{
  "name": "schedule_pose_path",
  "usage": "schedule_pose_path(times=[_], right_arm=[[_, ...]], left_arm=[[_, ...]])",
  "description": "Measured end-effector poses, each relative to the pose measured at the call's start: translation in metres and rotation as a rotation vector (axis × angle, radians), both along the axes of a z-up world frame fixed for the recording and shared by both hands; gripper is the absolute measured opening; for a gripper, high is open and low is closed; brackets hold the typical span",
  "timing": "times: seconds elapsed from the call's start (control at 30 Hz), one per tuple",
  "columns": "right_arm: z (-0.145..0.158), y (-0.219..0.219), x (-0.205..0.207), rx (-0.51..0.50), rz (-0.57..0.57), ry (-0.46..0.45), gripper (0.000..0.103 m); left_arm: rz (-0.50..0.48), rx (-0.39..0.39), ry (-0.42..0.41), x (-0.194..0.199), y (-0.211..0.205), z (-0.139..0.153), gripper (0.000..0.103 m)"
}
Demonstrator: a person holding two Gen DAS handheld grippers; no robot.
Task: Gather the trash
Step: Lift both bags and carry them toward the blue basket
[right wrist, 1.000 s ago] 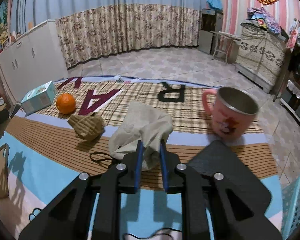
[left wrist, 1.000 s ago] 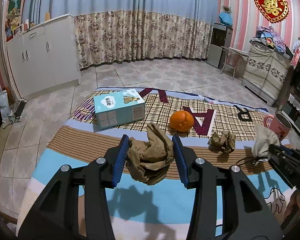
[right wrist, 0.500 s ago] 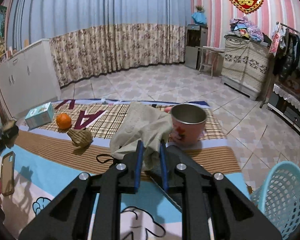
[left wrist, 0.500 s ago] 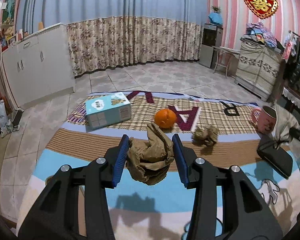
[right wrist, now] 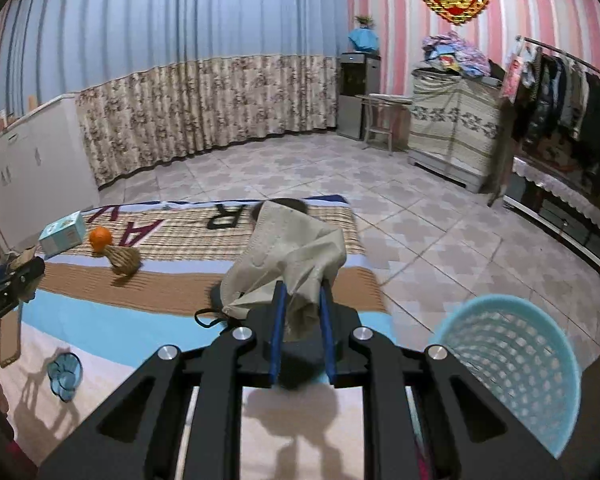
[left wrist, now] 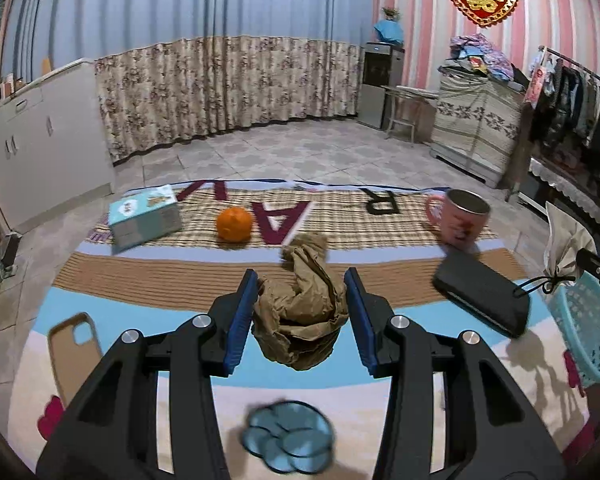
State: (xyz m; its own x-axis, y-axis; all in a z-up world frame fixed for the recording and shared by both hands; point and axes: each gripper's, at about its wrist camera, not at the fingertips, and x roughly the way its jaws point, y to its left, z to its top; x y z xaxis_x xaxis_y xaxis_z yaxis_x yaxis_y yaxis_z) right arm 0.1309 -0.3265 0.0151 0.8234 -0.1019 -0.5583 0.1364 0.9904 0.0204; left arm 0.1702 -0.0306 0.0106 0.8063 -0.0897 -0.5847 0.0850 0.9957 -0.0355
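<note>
Trash, a crumpled brown paper wad (left wrist: 300, 316), was clamped in the left gripper (left wrist: 300, 316) fingers; a pale crumpled cloth bag (right wrist: 288, 256) was pinched in the nearly closed right gripper (right wrist: 302, 332). Step in hand: carry above the tabletop. Next: release over the blue plastic basket (right wrist: 512, 368).

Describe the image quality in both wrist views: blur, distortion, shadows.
Left wrist view: fisheye bends the curtain and walls; pink mug and blue flower print are motion-smeared; the held brown paper wad stays sharp. Right wrist view: same bowing, dark corners; the gripper frame casts hard shadows on the mat; the blue basket rim is soft.
</note>
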Motion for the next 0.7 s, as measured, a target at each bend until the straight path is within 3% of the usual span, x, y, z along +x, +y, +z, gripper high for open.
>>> schedule_pose_path(times=[0.33,0.7], right_arm=[[0.008,-0.072,-0.052,0.0,-0.105,-0.01,0.017],[0.007,-0.154,-0.098,0.005,-0.249,-0.005,0.017]], left_arm=[[-0.09,0.001,-0.048,-0.03,-0.074,0.022,0.043],[-0.252,-0.027,-0.034,-0.042,-0.17,0.021,0.043]])
